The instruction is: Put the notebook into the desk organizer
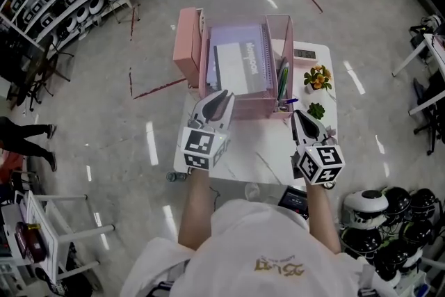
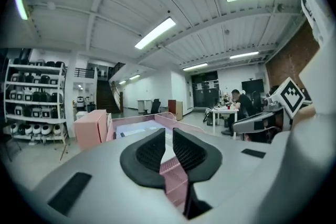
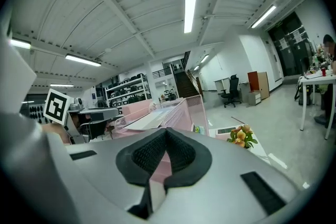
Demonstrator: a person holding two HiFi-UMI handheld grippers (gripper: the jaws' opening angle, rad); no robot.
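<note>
A lavender spiral notebook (image 1: pixel 240 62) lies slanted inside the pink desk organizer (image 1: pixel 280 38) at the back of the white table (image 1: pixel 257 153). My left gripper (image 1: pixel 222 99) hovers just in front of the organizer's near wall, below the notebook's lower edge. Its jaws stand a narrow gap apart with nothing between them. In the left gripper view the gripper (image 2: pixel 168 138) points at the organizer (image 2: pixel 173 122). My right gripper (image 1: pixel 300 116) is near the organizer's front right corner, its jaws shut and empty. The right gripper view shows the gripper (image 3: pixel 167 134), the notebook (image 3: pixel 149 119) and the organizer wall (image 3: pixel 185 112).
Pens (image 1: pixel 283 82) stand in the organizer's right compartment. A pink box (image 1: pixel 186 45) stands at the organizer's left. Yellow flowers (image 1: pixel 318 76), a small green plant (image 1: pixel 316 110) and a white clock (image 1: pixel 306 53) occupy the table's right side. Shelves and helmets surround the table.
</note>
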